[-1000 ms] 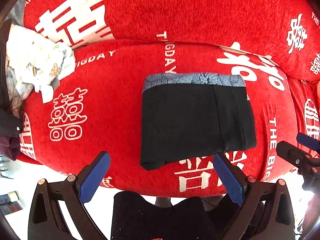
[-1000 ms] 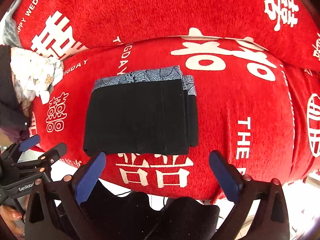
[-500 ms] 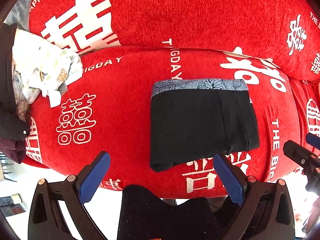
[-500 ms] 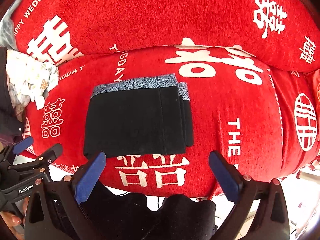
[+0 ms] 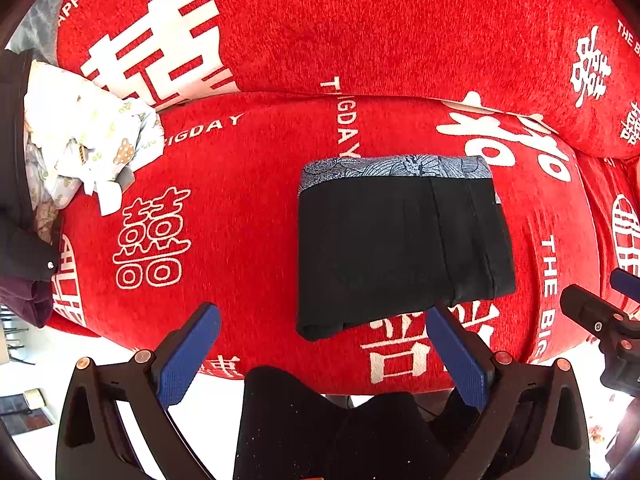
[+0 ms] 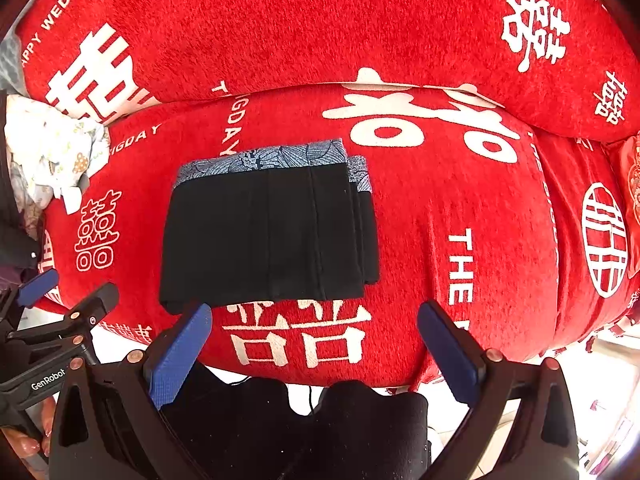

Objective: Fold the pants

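The left gripper (image 5: 320, 344) has its blue-padded fingers (image 5: 188, 354) spread wide with nothing between them, held off the near edge of the folded black pants with a blue-grey patterned waistband (image 5: 396, 248). The right gripper (image 6: 314, 344) is likewise wide open and empty, its fingers (image 6: 178, 356) apart from the cloth, one fingertip just in front of the pants' (image 6: 268, 232) near left corner. The pants lie folded into a compact rectangle, waistband at the far edge, layered side edges showing on the right. They rest flat on a red plush sofa cushion with white lettering and characters (image 5: 224, 216). Behind the pants rises the matching red back cushion (image 6: 320, 20). Well to the left of the pants sits a crumpled white printed cloth (image 5: 88, 148), beside a dark garment (image 5: 16, 208).
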Demonstrator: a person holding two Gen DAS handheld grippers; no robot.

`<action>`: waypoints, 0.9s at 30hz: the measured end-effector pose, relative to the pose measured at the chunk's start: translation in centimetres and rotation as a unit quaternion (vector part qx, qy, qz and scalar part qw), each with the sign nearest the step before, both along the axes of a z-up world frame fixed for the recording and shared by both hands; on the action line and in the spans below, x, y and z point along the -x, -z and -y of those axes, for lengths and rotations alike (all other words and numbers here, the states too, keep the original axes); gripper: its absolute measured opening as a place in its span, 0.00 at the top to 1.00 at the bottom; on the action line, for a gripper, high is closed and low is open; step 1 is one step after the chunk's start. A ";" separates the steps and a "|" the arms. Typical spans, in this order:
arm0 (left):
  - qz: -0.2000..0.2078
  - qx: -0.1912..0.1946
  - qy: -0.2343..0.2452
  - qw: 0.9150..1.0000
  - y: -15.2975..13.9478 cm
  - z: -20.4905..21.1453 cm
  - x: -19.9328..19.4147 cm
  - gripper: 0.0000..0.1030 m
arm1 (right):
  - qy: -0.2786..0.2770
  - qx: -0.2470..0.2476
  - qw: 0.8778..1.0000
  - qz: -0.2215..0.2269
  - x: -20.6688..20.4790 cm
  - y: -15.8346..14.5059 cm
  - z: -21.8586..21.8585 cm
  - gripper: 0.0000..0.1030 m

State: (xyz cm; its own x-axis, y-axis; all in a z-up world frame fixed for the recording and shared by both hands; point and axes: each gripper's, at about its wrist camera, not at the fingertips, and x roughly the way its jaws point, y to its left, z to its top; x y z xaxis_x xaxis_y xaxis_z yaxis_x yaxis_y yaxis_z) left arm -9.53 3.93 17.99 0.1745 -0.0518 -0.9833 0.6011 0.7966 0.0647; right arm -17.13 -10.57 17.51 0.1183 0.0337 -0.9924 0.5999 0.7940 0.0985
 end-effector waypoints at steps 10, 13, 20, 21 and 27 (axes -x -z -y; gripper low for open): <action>0.005 -0.005 0.007 1.000 -0.1 0.1 0.4 0.00 | 0.000 0.002 1.000 -0.001 0.2 -0.1 -0.1 0.00; 0.006 -0.005 0.009 1.000 -0.1 0.2 0.5 0.00 | 0.004 0.002 1.000 -0.002 0.6 -0.1 -0.5 0.00; 0.006 -0.005 0.011 1.000 -0.2 0.2 0.6 0.00 | 0.004 0.004 1.000 -0.002 0.7 -0.1 -0.7 0.00; 0.006 -0.004 0.011 1.000 -0.3 0.3 0.6 0.00 | 0.004 0.004 1.000 -0.002 0.7 -0.1 -0.7 0.00; 0.005 -0.002 0.012 1.000 -0.4 0.4 0.8 0.00 | 0.001 0.002 1.000 -0.004 0.6 0.0 -0.6 0.00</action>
State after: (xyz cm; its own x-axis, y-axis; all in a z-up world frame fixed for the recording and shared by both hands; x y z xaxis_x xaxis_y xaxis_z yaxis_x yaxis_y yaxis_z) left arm -10.29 3.54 18.41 0.1831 -0.0527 -0.9817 0.6190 0.7820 0.0735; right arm -17.70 -9.99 17.56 0.1109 0.0293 -0.9934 0.6028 0.7927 0.0907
